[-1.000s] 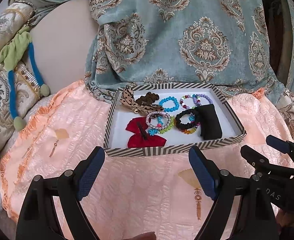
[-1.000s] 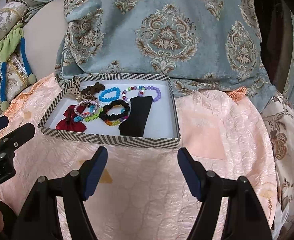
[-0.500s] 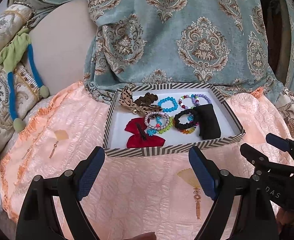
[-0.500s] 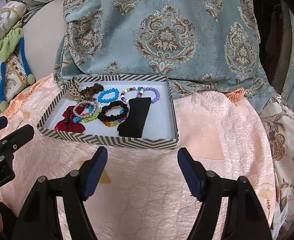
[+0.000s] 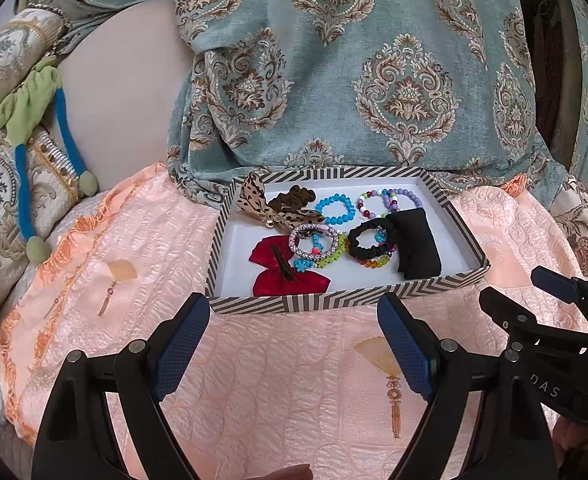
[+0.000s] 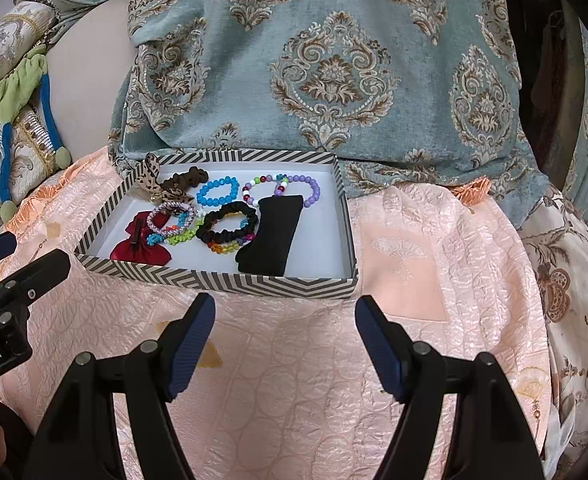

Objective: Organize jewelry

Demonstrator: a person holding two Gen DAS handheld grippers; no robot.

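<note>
Jewelry sits heaped toward the left and middle of the striped tray (image 5: 345,300) on the peach bedspread (image 5: 278,380), while left gripper (image 5: 294,344) and right gripper (image 6: 284,340) hover before its near edge, fingers spread, holding nothing.

The black pouch (image 5: 415,245) covers part of the purple bead strand (image 5: 389,200). The black scrunchie (image 5: 371,236) overlaps a multicoloured bracelet (image 5: 373,262). The right gripper (image 5: 533,294) is cut off by the left-wrist frame edge.

Glossy beaded bracelets (image 5: 335,208) lie in a matt cardboard box (image 5: 333,300) on shiny quilted cloth (image 5: 286,380).
</note>
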